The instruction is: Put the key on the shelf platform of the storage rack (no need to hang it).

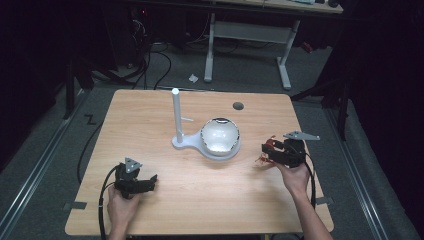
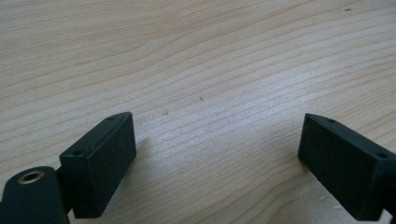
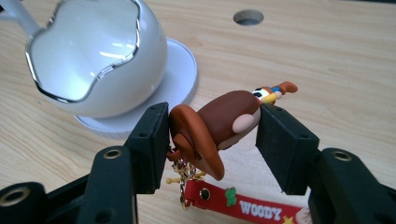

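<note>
My right gripper is shut on a brown toy figure keychain, pinched between both black jaws. A red strap reading WOODY and a gold chain hang below it. In the high view the right gripper sits at the table's right, with the keychain just right of the white egg-shaped bowl. The bowl has a jagged silver rim and rests on a white stand with an upright post. My left gripper lies at the front left, open over bare wood.
The wooden table has a round cable hole at the back right. Beyond the table stand a white desk frame and cables on the dark floor. Bare wood stretches between the two grippers.
</note>
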The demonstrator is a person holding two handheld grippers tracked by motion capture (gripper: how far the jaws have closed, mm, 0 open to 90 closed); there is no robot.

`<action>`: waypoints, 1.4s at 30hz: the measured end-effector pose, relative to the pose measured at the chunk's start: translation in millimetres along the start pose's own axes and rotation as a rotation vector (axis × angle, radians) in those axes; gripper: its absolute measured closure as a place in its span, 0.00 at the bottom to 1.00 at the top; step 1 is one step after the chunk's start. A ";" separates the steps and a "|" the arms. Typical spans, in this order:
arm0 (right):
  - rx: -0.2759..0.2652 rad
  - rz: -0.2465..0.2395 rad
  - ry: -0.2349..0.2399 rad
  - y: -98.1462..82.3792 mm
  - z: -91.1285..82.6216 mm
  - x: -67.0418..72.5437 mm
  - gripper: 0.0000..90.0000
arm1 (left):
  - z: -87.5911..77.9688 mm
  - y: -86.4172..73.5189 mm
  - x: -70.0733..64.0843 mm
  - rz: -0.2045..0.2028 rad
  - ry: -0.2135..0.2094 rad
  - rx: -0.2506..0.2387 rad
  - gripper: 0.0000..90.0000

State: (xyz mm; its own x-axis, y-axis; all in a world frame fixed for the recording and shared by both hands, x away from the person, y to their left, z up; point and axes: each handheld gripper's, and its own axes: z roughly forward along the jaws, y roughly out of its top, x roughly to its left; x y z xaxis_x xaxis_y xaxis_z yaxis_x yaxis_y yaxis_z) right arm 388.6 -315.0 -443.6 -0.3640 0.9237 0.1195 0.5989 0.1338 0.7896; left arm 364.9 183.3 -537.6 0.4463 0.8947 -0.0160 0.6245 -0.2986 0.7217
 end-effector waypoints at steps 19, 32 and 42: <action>-0.046 -0.035 0.080 43.8 -32.1 11.9 0.50 | 0.1 0.0 -0.1 -0.002 0.000 -0.002 0.13; -0.056 -0.083 0.146 77.9 -41.0 30.4 0.50 | 0.0 0.0 0.2 -0.002 0.000 -0.001 0.13; -0.077 -0.077 0.202 100.4 -37.2 41.5 0.50 | -0.1 0.0 0.2 -0.002 0.000 -0.001 0.13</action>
State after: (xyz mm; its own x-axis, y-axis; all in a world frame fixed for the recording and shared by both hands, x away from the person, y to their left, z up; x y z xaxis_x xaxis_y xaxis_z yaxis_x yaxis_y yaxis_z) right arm 407.1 -276.7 -336.9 -0.5470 0.8198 0.1692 0.5103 0.1663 0.8437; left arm 365.0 183.5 -537.5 0.4449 0.8954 -0.0170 0.6246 -0.2966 0.7224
